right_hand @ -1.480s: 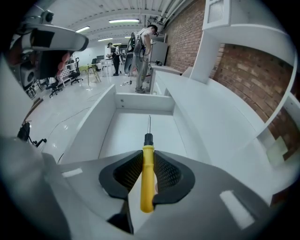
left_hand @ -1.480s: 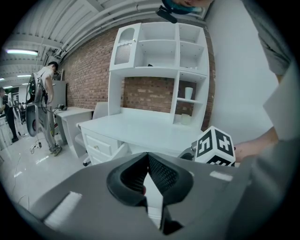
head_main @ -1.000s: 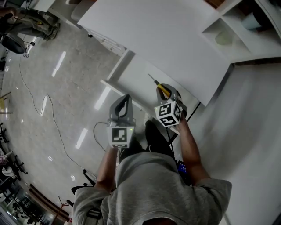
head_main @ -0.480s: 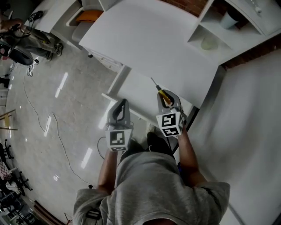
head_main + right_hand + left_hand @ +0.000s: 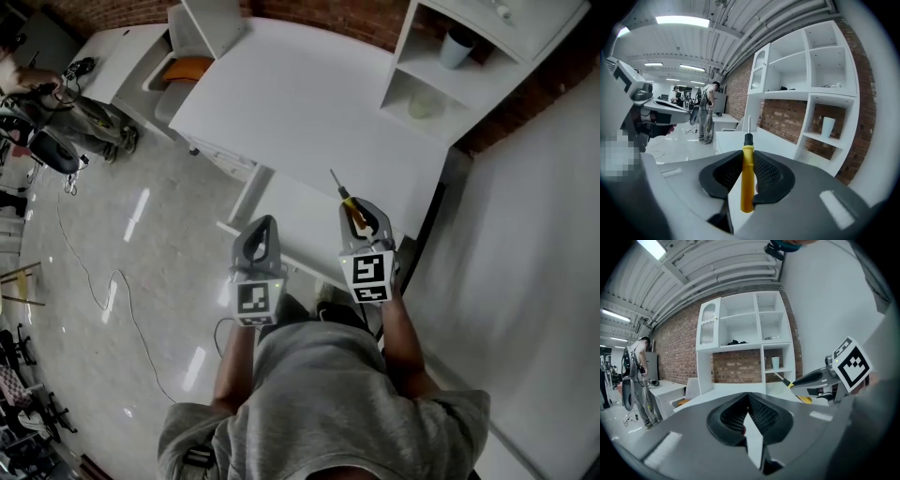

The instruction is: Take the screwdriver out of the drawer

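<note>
Right gripper [image 5: 748,165] clamps the yellow handle of the screwdriver [image 5: 747,187], likely light, stiff, slippery; left gripper [image 5: 749,417] closed, empty.

The person wears a grey short-sleeved T-shirt [image 5: 328,403]. The left gripper [image 5: 263,223] and the right gripper [image 5: 362,208] have smooth grey shells with black ribbed pads [image 5: 767,172]. Each bears a white cube [image 5: 256,298] printed with black square markers.
</note>
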{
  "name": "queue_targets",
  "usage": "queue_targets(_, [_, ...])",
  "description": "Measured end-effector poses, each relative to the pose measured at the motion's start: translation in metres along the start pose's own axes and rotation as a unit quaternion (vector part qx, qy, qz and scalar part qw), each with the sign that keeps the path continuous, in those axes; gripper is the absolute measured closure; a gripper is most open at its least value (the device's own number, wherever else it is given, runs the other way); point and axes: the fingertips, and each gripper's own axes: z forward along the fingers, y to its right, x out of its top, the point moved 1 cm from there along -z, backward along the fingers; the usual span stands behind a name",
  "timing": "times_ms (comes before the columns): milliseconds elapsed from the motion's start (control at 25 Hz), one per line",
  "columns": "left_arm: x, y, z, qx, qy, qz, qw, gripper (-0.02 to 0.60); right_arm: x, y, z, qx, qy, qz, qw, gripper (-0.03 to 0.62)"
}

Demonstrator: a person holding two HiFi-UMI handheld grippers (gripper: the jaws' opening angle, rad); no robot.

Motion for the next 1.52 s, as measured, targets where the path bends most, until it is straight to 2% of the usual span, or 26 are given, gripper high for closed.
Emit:
queue_targets(640, [0.028, 0.031, -0.004, -0.023, 0.030, 0.018, 0.9991, 0.571, 0.014, 0.026, -0.068, -0.047, 0.072, 0.048, 0.995, 0.517])
queue_targets(1080, [0.017, 0.023, 0.005, -0.046, 0.013, 0.015, 0.9988, 0.569, 0.000, 0.041, -0.072, -0.083, 0.065, 0.065, 0.992, 0.517])
queue_targets(1280, [0.019, 0.023, 0.015, -0.054, 0.013, 0.014, 0.9984, 0.571, -0.005, 0.048, -0.069, -0.089, 0.057, 0.079, 0.991, 0.517])
queue_targets(1520, [0.021, 0.020, 0.022, -0.057, 0.015, 0.014, 0.9982, 0.570, -0.002, 0.049, -0.061, -0.091, 0.056, 0.070, 0.992, 0.517])
